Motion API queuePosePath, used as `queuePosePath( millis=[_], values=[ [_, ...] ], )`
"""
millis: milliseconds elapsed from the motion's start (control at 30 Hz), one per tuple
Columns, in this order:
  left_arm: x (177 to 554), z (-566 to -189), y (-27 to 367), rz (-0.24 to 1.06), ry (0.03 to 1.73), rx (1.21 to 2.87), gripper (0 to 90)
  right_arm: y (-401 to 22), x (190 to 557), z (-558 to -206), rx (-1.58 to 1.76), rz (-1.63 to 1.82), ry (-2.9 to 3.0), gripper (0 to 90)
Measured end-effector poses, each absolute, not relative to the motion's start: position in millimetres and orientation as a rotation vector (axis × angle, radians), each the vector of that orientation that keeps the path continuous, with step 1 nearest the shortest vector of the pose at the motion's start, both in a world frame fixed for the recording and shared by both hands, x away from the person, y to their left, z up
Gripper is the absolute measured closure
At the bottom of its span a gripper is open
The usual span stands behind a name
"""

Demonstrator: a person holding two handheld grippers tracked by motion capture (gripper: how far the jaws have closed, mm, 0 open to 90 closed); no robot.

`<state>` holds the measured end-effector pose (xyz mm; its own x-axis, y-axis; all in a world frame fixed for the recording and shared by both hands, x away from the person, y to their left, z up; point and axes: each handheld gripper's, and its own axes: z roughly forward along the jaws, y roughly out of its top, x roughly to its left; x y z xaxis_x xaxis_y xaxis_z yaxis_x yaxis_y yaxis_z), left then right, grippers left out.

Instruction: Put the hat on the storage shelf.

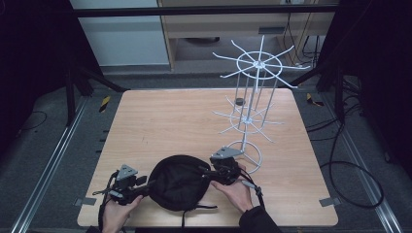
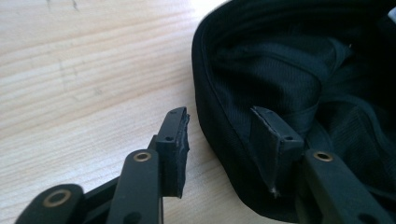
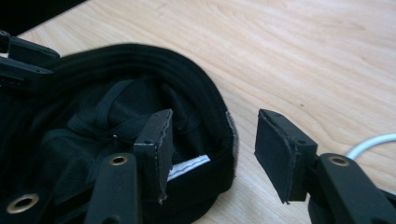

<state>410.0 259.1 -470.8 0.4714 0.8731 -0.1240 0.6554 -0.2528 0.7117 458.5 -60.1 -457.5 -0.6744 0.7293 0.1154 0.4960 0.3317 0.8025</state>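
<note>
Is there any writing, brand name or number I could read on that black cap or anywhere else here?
None can be read.
The white tag inside the black cap: too little of it shows to tell whether it is printed.
The yellow-and-black markers on the floor: stripes, no words.

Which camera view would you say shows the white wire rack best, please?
The high view: the white wire rack stands whole on the table's far right, both tiers of prongs visible. The right gripper view catches what may be a curved bit of its base at the right edge; the left gripper view looks at the black cap.
</note>
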Motion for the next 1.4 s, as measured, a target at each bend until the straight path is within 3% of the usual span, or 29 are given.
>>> queuePosePath(
  millis=[633,933,1100,1400],
  values=[
    [412,-479,255,0.374,1.305,2.063,74.0,-55,464,-476,1.173,1.121,2.435,56.1],
    [412,-480,255,0.365,1.314,2.050,77.2,-58,466,-479,1.203,1.051,2.417,75.3],
    [412,-478,255,0.375,1.309,2.029,78.2,-59,460,-470,1.155,1.111,2.379,80.8],
    [426,-479,252,0.425,1.315,1.975,78.9,-56,437,-431,0.941,1.330,2.237,82.3]
  ],
)
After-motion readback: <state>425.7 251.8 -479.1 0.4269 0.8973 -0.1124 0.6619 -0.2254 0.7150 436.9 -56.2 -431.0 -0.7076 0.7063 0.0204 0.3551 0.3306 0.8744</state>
